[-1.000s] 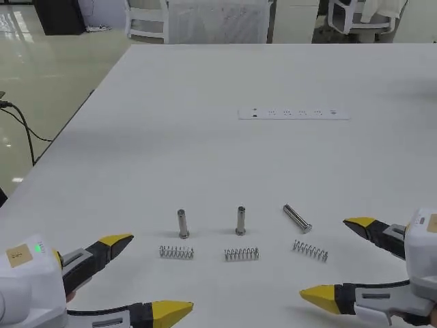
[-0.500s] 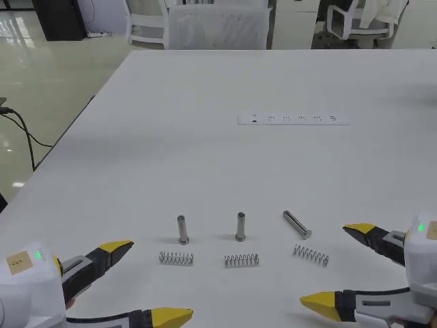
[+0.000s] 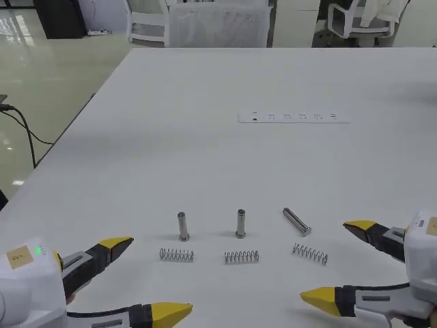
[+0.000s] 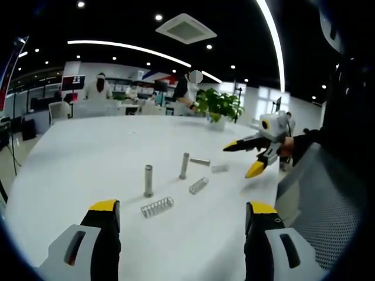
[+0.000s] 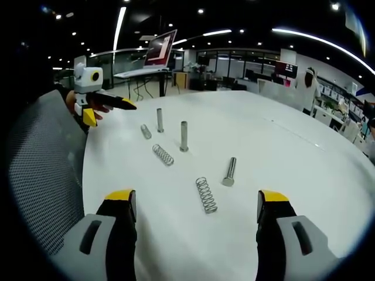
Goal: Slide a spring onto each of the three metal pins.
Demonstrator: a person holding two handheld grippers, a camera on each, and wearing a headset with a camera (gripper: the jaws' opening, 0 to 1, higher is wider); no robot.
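White table, left tongs and right tongs low, jaws wide apart

No legible text anywhere

Head view: from above the near edge of the table, facing forward and down; pins and springs close, lower centre.
Left gripper view: low over the tabletop, facing along the row from its left end; right gripper centre right.
Right gripper view: low, facing along the row from the opposite end; left gripper upper left.
Shared: the same row, in all three views.
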